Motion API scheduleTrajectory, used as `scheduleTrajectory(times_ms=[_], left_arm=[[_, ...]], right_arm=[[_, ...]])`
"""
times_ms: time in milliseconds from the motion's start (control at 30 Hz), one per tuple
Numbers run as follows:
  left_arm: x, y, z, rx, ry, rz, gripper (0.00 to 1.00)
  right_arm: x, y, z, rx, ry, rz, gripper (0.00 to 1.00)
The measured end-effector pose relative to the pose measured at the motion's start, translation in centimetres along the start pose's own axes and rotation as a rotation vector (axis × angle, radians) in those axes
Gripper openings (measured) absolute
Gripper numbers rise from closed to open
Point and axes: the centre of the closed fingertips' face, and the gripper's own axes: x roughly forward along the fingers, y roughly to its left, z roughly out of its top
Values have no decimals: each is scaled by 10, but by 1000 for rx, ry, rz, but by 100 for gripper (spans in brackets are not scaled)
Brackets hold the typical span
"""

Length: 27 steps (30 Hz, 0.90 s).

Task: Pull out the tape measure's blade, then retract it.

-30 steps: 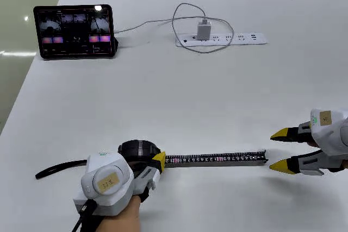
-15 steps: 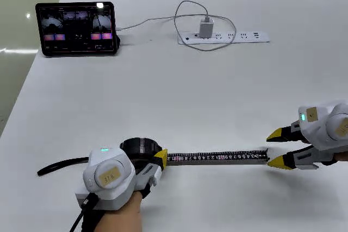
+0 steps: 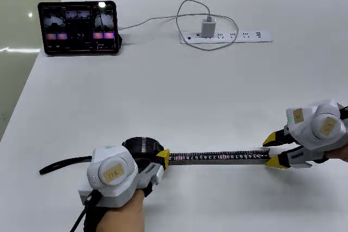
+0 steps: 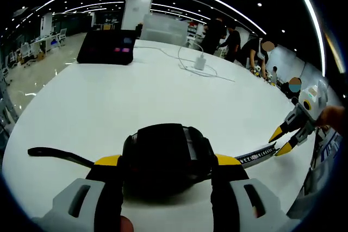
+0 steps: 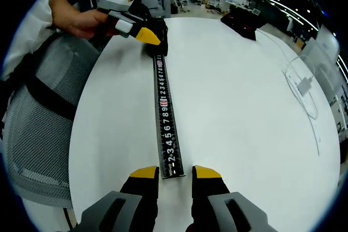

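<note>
Dark numbered blade (image 3: 217,157) out flat on white table (image 3: 190,96).
Round black case (image 3: 142,148) clamped in left gripper (image 4: 167,160); right gripper (image 5: 175,173) jaws apart, flanking blade end.

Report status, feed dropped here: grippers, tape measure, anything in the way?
Left gripper shut on tape measure case. Blade out flat on table, tip inside open right gripper. Tablet, power strip far back.

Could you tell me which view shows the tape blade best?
The right gripper view: the blade runs lengthwise, numbers legible, ending at the right tongs. The head view shows it whole, digits tiny; the left gripper view, a short end stretch.
</note>
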Motion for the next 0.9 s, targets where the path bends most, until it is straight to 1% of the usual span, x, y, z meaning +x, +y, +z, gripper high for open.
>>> scheduleTrajectory(times_ms=[300,467,733,900], left_arm=[[0,0,0,-6,2,-6,62],[1,0,0,-6,2,-4,62],[1,0,-1,-9,6,-7,62],[1,0,-1,-8,17,-8,62]], right_arm=[[5,3,-1,-13,25,26,15],[4,2,-1,-24,28,14,14],[4,1,-4,-57,48,-2,12],[6,-1,-7,-48,58,-3,12]])
